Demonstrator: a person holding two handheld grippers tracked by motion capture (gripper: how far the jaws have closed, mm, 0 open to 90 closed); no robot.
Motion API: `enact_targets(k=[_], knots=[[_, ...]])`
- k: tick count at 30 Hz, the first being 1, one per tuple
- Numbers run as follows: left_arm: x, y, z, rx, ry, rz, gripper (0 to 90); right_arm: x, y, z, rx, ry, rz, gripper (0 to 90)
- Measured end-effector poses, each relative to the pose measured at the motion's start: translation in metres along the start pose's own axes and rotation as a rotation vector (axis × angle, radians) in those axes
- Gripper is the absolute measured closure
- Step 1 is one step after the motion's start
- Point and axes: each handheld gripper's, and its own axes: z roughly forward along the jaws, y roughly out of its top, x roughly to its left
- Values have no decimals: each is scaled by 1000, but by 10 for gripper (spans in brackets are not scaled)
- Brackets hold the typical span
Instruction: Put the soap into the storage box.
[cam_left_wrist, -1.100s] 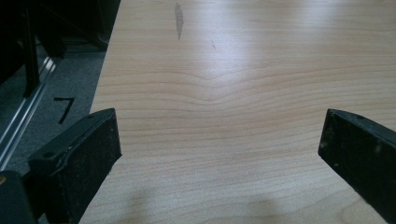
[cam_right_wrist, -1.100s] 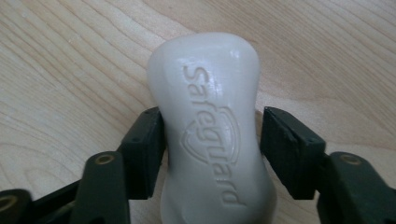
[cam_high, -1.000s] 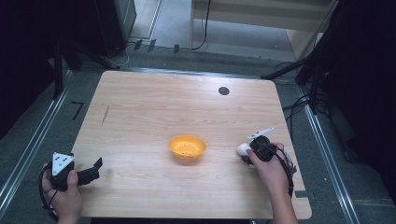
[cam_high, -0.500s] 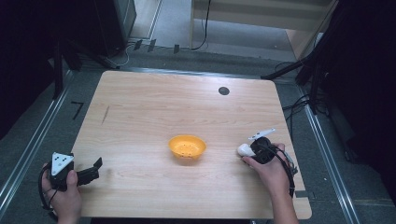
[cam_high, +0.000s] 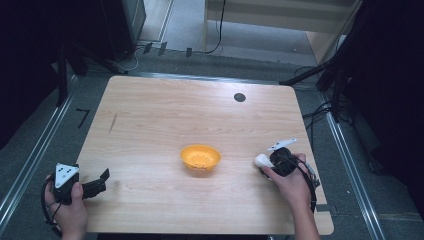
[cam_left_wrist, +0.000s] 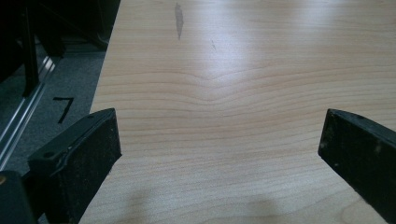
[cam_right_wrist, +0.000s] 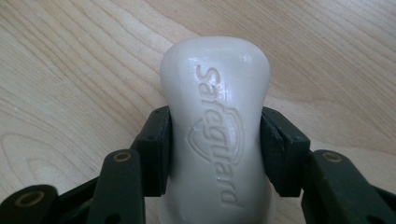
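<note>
A white bar of soap (cam_right_wrist: 217, 130) with raised lettering sits between the two black jaws of my right gripper (cam_right_wrist: 215, 151), which is shut on its narrow waist. In the high view the soap (cam_high: 262, 160) pokes out to the left of the right gripper (cam_high: 270, 163), near the table's right front, to the right of an orange bowl (cam_high: 200, 157). My left gripper (cam_high: 101, 181) rests at the table's front left corner, open, with its jaws wide apart over bare wood in the left gripper view (cam_left_wrist: 219, 140).
The light wooden table (cam_high: 165, 120) has a small black disc (cam_high: 239, 97) near its far edge and a dark streak (cam_high: 113, 122) at left. A tape mark (cam_left_wrist: 62, 108) lies on the grey floor beside the table's left edge. Cables (cam_high: 320, 110) trail at right.
The right gripper with the soap has shifted slightly toward the front of the table. The left gripper has not moved.
</note>
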Motion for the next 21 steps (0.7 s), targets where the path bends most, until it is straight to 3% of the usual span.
enact_targets(k=[21], knots=[[0,0,0,-3,3,5,0,5,0,-13,-38,12,-35,507]])
